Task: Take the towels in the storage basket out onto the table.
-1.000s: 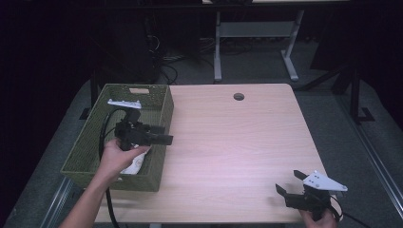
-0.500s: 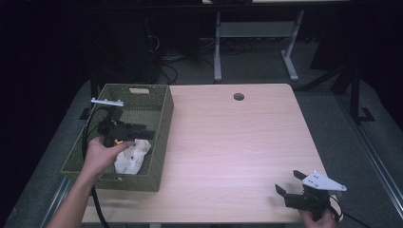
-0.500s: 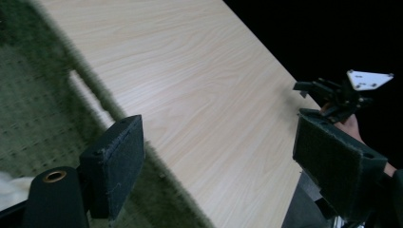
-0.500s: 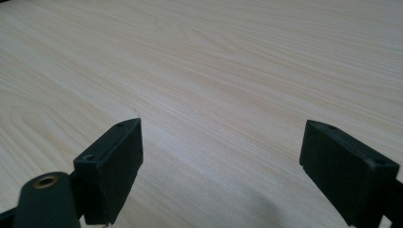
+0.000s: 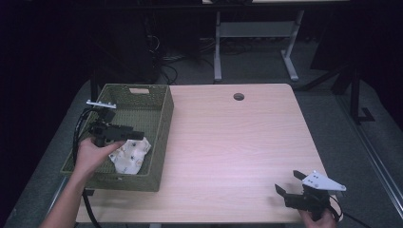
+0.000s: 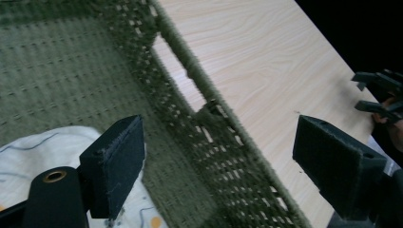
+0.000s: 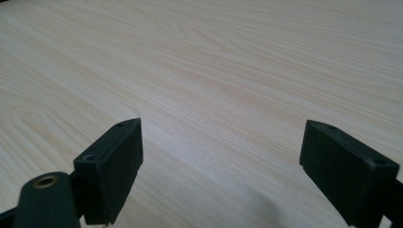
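The white cloth is lying crumpled in the near part of the green woven basket, which is sitting on the left side of the wooden surface. The left gripper is hanging over the basket just above the cloth, with its jaws spread wide and nothing between them. In the left gripper view one jaw is sitting over the cloth and the other is lying out past the basket wall, over the bare wood. The right gripper is waiting near the front right corner of the surface, well apart from the basket, its jaws likewise released and empty.

Judging by this, the step in hand is the reach for the cloth, with no grip taken yet. The next move is calling for the left gripper to come fully inside the basket wall, drop so that both jaws are straddling a raised fold, and then close on it.

The left hand is covering part of the cloth in the high view, so its full outline is hard to make out. Small printed marks are showing on the fabric, too small to read. The right gripper view is looking across plain wood grain.
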{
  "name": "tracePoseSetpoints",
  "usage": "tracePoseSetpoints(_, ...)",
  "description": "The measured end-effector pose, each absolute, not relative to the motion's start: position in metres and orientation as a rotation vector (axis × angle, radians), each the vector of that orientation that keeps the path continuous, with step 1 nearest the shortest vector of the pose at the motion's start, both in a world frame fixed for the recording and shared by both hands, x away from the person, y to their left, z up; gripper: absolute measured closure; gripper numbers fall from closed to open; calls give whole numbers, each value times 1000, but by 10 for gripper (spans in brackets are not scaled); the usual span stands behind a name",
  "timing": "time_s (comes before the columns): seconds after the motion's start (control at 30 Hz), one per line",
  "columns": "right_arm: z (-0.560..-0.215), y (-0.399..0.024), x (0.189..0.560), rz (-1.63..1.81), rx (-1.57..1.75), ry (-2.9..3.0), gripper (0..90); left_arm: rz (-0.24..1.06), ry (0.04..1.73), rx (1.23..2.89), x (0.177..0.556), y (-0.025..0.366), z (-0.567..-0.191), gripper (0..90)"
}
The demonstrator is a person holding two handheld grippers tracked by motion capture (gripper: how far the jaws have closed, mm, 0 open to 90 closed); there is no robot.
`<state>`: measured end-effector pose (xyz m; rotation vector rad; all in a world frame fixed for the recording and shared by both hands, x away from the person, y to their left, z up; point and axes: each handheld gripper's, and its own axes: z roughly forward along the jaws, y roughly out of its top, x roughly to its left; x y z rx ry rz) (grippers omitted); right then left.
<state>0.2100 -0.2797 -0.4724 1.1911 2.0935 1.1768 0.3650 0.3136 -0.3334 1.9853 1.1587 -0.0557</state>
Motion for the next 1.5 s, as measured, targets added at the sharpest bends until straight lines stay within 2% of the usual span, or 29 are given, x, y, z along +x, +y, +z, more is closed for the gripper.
tracePoseSetpoints(0.27, -472, -280, 210, 1177, 1190, 2094, 140, 17, 1243, 2032, 370, 324, -341, 172)
tracePoseSetpoints(0.33, -472, -280, 210, 1176, 1189, 2094, 140, 26, 1254, 2048, 370, 324, -343, 206)
tracePoseSetpoints(0.73, -472, -280, 210, 1175, 1190, 2093, 140, 126, 1385, 2174, 382, 321, -358, 239)
tracePoseSetpoints(1.03, -471, -281, 209, 1181, 1187, 2090, 140, 154, 1508, 2254, 395, 319, -372, 261)
tracePoseSetpoints(1.17, -471, -282, 209, 1181, 1182, 2087, 140, 212, 1573, 2406, 400, 312, -385, 278)
tracePoseSetpoints(1.5, -471, -282, 208, 1181, 1180, 2088, 140, 141, 1635, 2463, 408, 312, -404, 300)
